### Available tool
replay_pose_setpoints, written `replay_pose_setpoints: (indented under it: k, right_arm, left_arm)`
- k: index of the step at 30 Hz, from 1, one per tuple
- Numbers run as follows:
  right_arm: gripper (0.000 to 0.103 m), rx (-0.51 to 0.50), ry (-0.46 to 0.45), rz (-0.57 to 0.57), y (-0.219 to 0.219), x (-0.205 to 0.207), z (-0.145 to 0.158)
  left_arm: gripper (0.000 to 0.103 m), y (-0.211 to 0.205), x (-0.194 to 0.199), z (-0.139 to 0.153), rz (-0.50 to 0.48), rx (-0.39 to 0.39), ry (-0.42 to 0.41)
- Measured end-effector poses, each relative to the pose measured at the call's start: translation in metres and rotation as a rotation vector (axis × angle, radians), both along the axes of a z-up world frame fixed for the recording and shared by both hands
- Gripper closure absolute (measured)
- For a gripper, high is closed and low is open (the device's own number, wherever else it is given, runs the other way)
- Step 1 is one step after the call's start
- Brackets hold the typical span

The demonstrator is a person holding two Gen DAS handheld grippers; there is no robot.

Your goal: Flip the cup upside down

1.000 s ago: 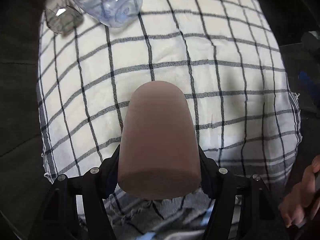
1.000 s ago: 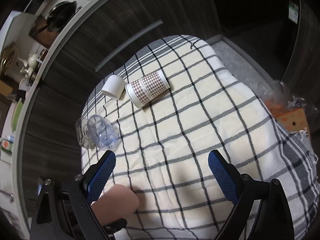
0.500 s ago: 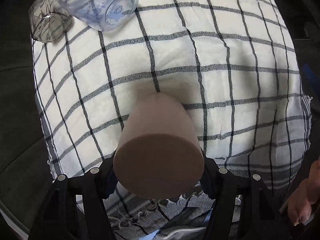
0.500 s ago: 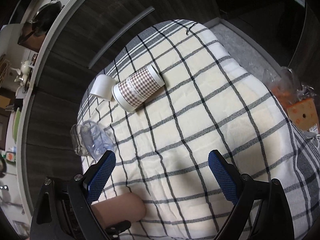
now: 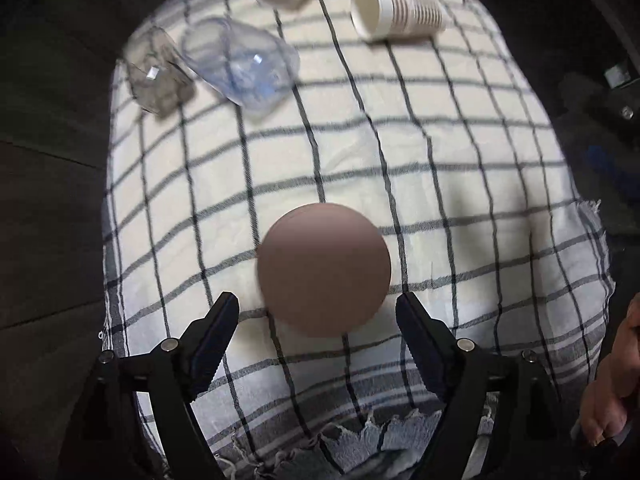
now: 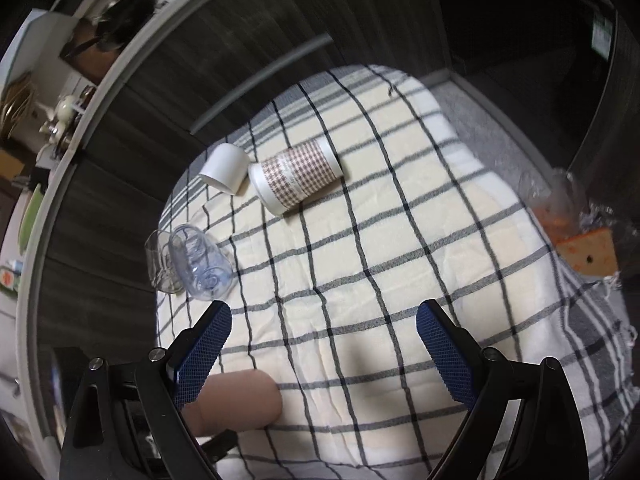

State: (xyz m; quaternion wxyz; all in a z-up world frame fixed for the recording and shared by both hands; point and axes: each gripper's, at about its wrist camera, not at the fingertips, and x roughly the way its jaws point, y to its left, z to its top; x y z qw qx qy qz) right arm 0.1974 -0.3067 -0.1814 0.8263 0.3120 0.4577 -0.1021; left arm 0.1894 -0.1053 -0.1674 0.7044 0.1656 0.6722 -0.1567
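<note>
My left gripper (image 5: 316,316) stands with its jaws spread apart and holding nothing, because the brown cup (image 5: 323,270) now sits on the checked cloth (image 5: 440,152) just ahead of the fingers with its flat closed base facing up at my camera, which I judge to be the upside-down pose the task wants. My right gripper (image 6: 322,338) is also wide apart and empty, held off to the side where it only glimpses the cup's wall at its lower left. The clear cups (image 5: 240,68) and the white paper cups (image 5: 396,14) lie tipped over at the far edge, well apart from my work.
</note>
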Motion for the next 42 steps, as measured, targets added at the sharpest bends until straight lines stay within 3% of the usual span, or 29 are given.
replay_pose_setpoints:
  k: [8, 15, 20, 28, 33, 42]
  right_arm:
    - [0.009, -0.184, -0.133, 0.059, 0.038, -0.028, 0.037]
    - [0.009, -0.316, -0.223, 0.125, 0.075, -0.046, 0.056]
    - [0.009, -0.39, -0.27, 0.14, 0.091, -0.063, 0.061]
    - [0.003, -0.535, -0.353, 0.137, 0.109, -0.088, 0.063]
    - [0.003, -0.56, -0.362, 0.14, 0.11, -0.094, 0.06]
    - [0.003, -0.571, -0.379, 0.135, 0.11, -0.1, 0.061]
  left_arm:
    - [0.015, 0.032, -0.02, 0.034, 0.066, -0.082, -0.33]
    - [0.011, 0.058, -0.042, 0.051, 0.147, -0.137, -0.515]
    - [0.003, 0.071, -0.061, 0.056, 0.195, -0.142, -0.635]
    - [0.003, 0.08, -0.081, 0.054, 0.267, -0.174, -0.701]
    - [0.0, 0.086, -0.092, 0.058, 0.303, -0.17, -0.777]
    - [0.0, 0.093, -0.098, 0.066, 0.34, -0.179, -0.841]
